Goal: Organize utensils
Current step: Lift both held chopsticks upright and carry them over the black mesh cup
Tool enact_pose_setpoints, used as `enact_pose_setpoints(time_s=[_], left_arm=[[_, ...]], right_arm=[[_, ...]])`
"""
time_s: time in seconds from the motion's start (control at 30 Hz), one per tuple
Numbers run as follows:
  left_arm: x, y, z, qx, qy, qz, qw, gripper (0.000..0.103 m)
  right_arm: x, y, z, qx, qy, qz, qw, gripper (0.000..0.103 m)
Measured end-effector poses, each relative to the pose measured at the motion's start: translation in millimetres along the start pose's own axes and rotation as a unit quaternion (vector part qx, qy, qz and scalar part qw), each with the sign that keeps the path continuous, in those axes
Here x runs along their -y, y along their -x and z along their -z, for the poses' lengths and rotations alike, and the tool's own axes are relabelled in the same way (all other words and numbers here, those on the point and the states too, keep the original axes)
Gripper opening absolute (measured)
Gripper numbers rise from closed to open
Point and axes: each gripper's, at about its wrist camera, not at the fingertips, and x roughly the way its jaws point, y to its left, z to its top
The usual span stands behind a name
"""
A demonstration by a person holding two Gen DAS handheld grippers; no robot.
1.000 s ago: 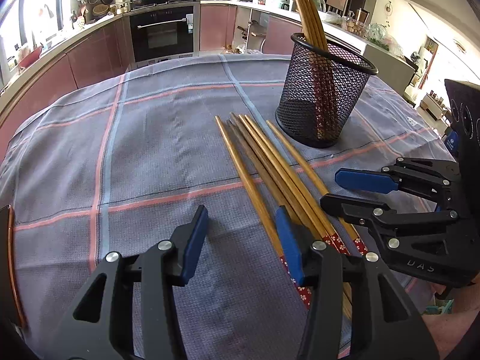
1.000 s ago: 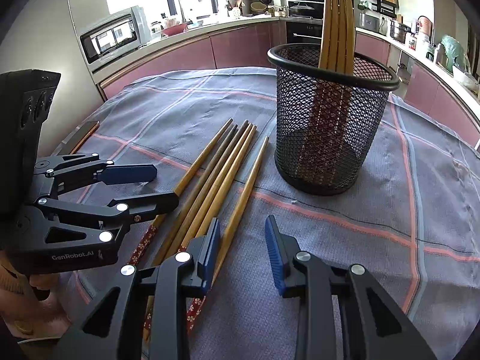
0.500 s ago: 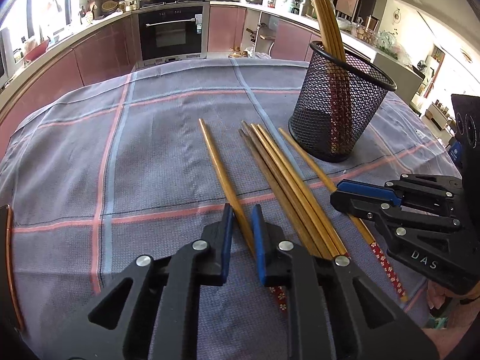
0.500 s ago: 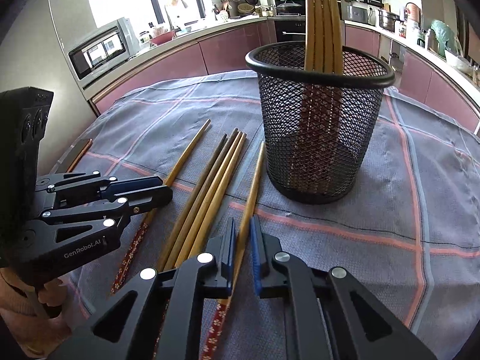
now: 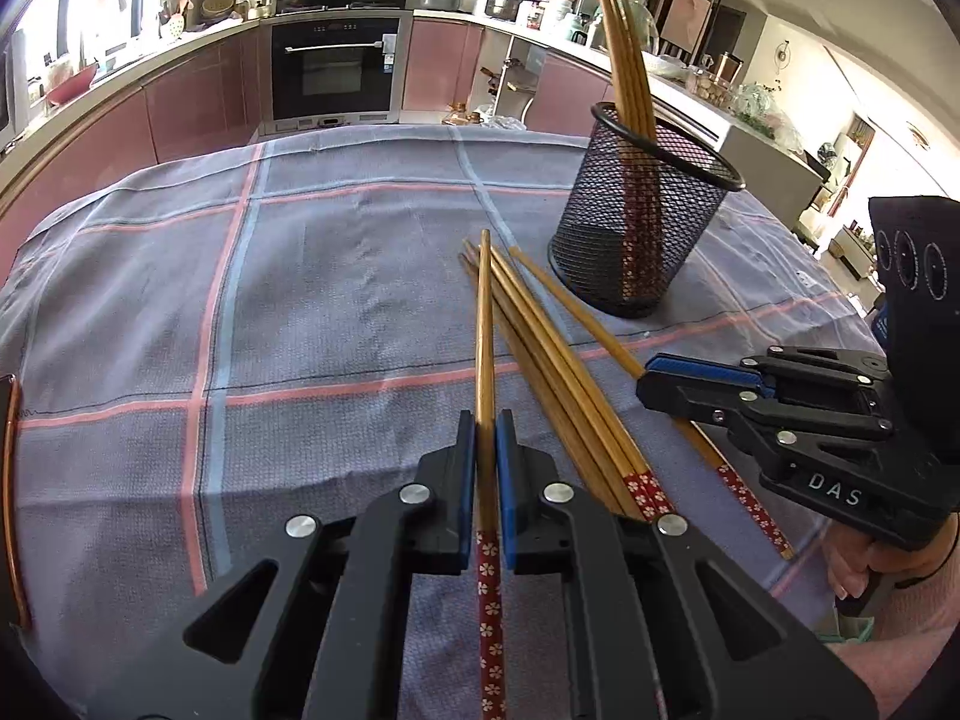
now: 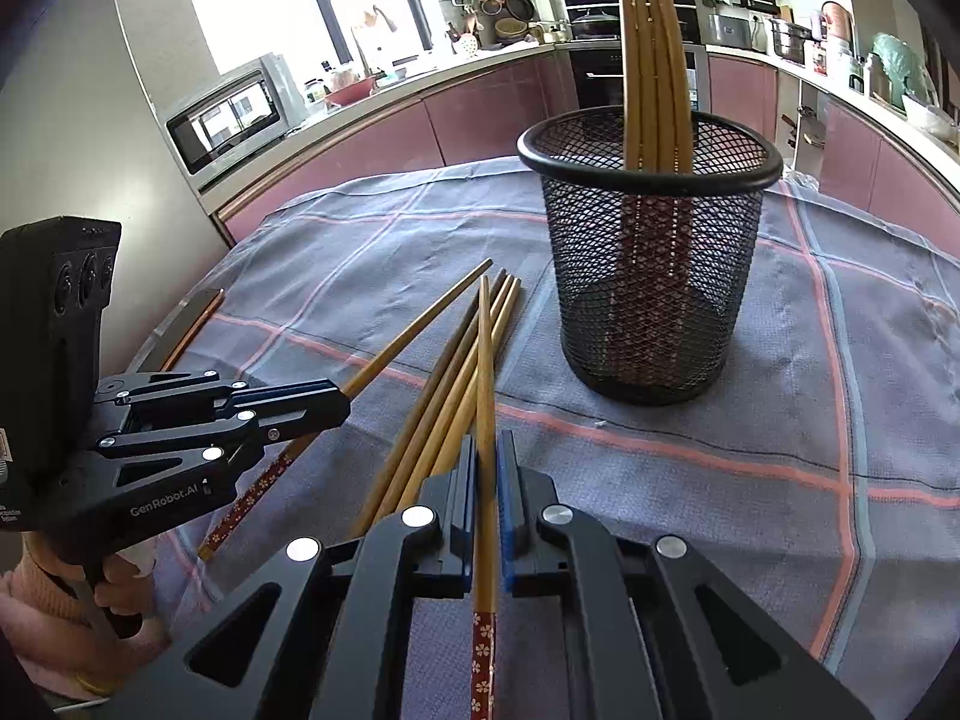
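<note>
A black mesh holder (image 5: 642, 240) (image 6: 648, 276) stands on the checked cloth with several wooden chopsticks upright in it. My left gripper (image 5: 486, 426) (image 6: 342, 405) is shut on one chopstick (image 5: 485, 324) with a red flowered end. Its tip lies across three loose chopsticks (image 5: 558, 372) (image 6: 438, 414) on the cloth. My right gripper (image 6: 487, 444) (image 5: 645, 381) is shut on another chopstick (image 6: 485, 360), the one nearest the holder. Both grippers sit at the near end of the pile, side by side.
The table's grey cloth (image 5: 300, 312) with pink and blue lines stretches left and far of the pile. A wooden table rim (image 5: 9, 480) shows at the left edge. Kitchen counters, an oven (image 5: 333, 69) and a microwave (image 6: 228, 120) lie beyond. A person's hands hold both grippers.
Both grippers went from open to shut, each closing on one chopstick. Each gripped chopstick has swung into line with its jaws, away from where it lay.
</note>
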Motion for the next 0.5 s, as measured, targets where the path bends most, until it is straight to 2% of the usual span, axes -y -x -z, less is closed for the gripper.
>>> enact_pose_setpoints(time_s=[0.4, 0.5], left_arm=[[7.4, -11.0, 4.4, -0.026, -0.024, 0.012, 0.9993, 0.008], [6.8, -14.3, 1.4, -0.029, -0.028, 0.009, 0.9991, 0.011]], right_arm=[[-6.5, -10.5, 2.2, -0.032, 0.023, 0.007, 0.999, 0.008], [-5.6, -11.3, 1.1, -0.034, 0.022, 0.006, 0.999, 0.007]])
